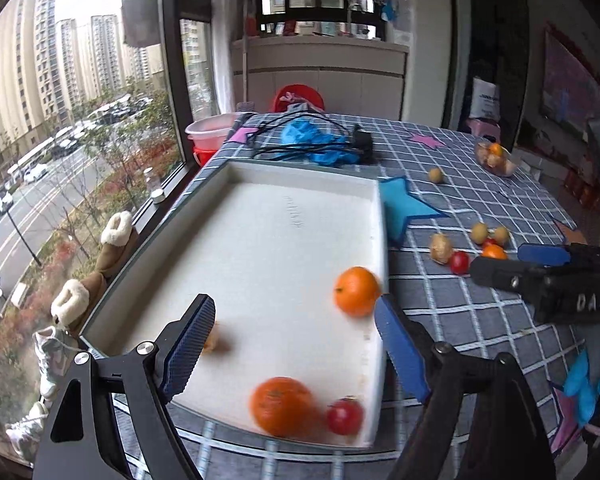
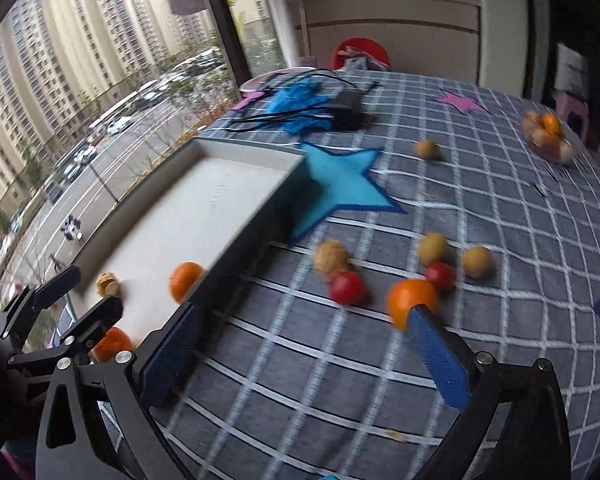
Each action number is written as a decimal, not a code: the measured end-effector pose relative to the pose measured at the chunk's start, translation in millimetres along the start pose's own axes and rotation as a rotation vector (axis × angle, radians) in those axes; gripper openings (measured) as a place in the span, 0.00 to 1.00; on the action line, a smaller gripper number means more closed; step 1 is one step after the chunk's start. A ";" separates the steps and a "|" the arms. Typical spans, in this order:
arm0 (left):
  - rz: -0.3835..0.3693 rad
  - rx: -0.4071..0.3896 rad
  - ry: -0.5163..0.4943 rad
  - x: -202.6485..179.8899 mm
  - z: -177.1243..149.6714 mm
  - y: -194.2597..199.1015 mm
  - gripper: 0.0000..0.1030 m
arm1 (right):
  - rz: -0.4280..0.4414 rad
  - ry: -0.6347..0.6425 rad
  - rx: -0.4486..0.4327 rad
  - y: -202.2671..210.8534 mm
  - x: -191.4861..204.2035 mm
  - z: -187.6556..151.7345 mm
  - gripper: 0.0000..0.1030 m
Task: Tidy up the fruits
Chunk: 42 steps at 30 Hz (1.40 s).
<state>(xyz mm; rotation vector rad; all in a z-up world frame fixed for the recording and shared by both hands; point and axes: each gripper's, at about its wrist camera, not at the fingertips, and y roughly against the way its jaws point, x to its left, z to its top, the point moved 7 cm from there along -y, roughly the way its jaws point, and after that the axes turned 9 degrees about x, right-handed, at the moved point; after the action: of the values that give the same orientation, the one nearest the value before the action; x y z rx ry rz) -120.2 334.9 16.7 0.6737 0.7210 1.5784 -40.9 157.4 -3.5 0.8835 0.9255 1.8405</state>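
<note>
Left wrist view: the left tool (image 1: pixel 296 344) is spread wide and empty above the shallow white rectangular tray (image 1: pixel 284 240), where two round oranges (image 1: pixel 357 291) and a small red tomato-like fruit (image 1: pixel 344 416) already lie.

Right wrist view: the right tool (image 2: pixel 300 344) is also spread wide, holding nothing. A loose round orange (image 2: pixel 412 302) on the checked grey table (image 2: pixel 480 200) lies just beside its right finger, so this tool seems the nearer one. The small red fruit (image 2: pixel 348 287), the yellowish fruits (image 2: pixel 433 248) and the wrinkled brown one (image 2: pixel 331 258) crowd near it; the tray's wall stands to the left.
</note>
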 end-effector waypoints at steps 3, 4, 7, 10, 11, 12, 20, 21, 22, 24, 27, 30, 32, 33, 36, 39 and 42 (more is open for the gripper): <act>-0.009 0.006 -0.043 -22.8 0.3 3.2 0.82 | -0.014 -0.097 0.003 6.8 -38.9 -7.9 1.00; -0.013 0.008 -0.051 -27.6 0.3 3.5 0.82 | -0.026 -0.130 0.004 9.2 -53.2 -11.5 1.00; -0.051 0.034 -0.084 -51.7 0.0 1.0 0.83 | -0.077 -0.216 0.024 13.4 -92.9 -25.3 1.00; -0.097 0.076 -0.118 -77.0 -0.9 -6.2 0.83 | -0.127 -0.267 0.063 13.0 -126.9 -43.0 1.00; -0.105 0.086 -0.133 -86.3 -1.2 -8.7 0.83 | -0.147 -0.275 0.076 12.8 -135.6 -49.1 1.00; -0.108 0.091 -0.148 -94.1 -1.1 -10.7 0.83 | -0.173 -0.259 0.061 16.4 -142.3 -54.0 1.00; -0.119 0.152 -0.175 -136.9 9.3 -40.4 0.83 | -0.313 -0.131 0.025 17.8 -155.8 -76.4 1.00; -0.108 0.154 -0.175 -139.1 12.6 -44.0 0.83 | -0.311 -0.128 0.021 18.6 -155.7 -77.4 1.00; -0.092 0.154 -0.178 -141.3 16.4 -48.6 0.83 | -0.311 -0.127 0.020 17.7 -155.9 -77.9 1.00; -0.077 0.155 -0.190 -144.1 21.2 -55.4 0.82 | -0.309 -0.126 0.017 18.5 -156.3 -78.8 1.00; -0.054 0.170 -0.214 -147.9 24.6 -68.3 0.82 | -0.305 -0.124 0.015 16.2 -155.8 -75.8 1.00; -0.045 0.200 -0.231 -150.1 26.6 -83.7 0.82 | -0.303 -0.122 0.013 17.4 -155.8 -78.3 1.00; -0.041 0.216 -0.233 -150.7 28.8 -92.8 0.82 | -0.300 -0.122 0.011 18.5 -155.3 -79.1 1.00; -0.043 0.220 -0.235 -151.4 30.2 -96.8 0.82 | -0.299 -0.121 0.011 18.8 -155.2 -79.4 1.00; -0.042 0.224 -0.242 -153.7 34.5 -103.7 0.82 | -0.296 -0.121 0.009 18.9 -155.4 -79.0 1.00; -0.048 0.222 -0.253 -158.3 39.6 -107.2 0.82 | -0.295 -0.121 0.008 19.2 -155.6 -79.2 1.00; -0.058 0.220 -0.253 -161.0 43.5 -110.0 0.74 | -0.294 -0.121 0.008 19.3 -155.6 -79.3 1.00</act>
<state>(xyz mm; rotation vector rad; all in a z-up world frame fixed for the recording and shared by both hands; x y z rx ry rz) 1.6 188.6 -43.9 0.9864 0.7229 1.3420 -58.0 -9.6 -55.7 0.8072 0.9328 1.5174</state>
